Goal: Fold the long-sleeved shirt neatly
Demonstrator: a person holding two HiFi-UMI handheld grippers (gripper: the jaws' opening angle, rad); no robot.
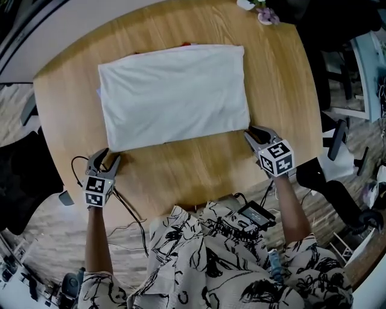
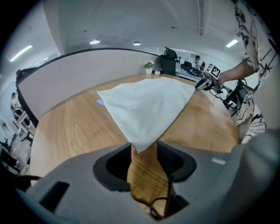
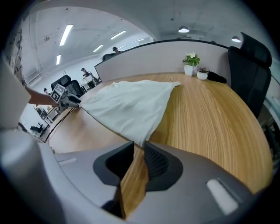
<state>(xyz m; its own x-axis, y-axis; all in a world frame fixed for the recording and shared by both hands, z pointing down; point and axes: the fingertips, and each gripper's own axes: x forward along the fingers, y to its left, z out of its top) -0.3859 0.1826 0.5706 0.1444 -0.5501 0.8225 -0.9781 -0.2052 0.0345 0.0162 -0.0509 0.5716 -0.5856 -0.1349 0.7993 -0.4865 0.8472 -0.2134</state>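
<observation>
A white shirt (image 1: 175, 96), folded to a flat rectangle, lies on the round wooden table (image 1: 181, 175). My left gripper (image 1: 108, 158) sits at its near left corner. In the left gripper view the jaws (image 2: 143, 146) stand apart, and the tip of the shirt (image 2: 148, 105) reaches just between them without being pressed. My right gripper (image 1: 252, 135) is at the near right corner. Its jaws (image 3: 139, 144) leave a narrow gap that shows wood, and the corner of the shirt (image 3: 131, 105) ends at their tips. Each gripper view shows the other gripper across the cloth.
Small potted plants (image 1: 262, 12) stand at the table's far edge. A black chair (image 3: 249, 74) is beyond the table on the right. Cables (image 1: 120, 205) and a black device (image 1: 256, 214) hang at the near edge by the person. A curved partition (image 2: 65, 78) rings the far side.
</observation>
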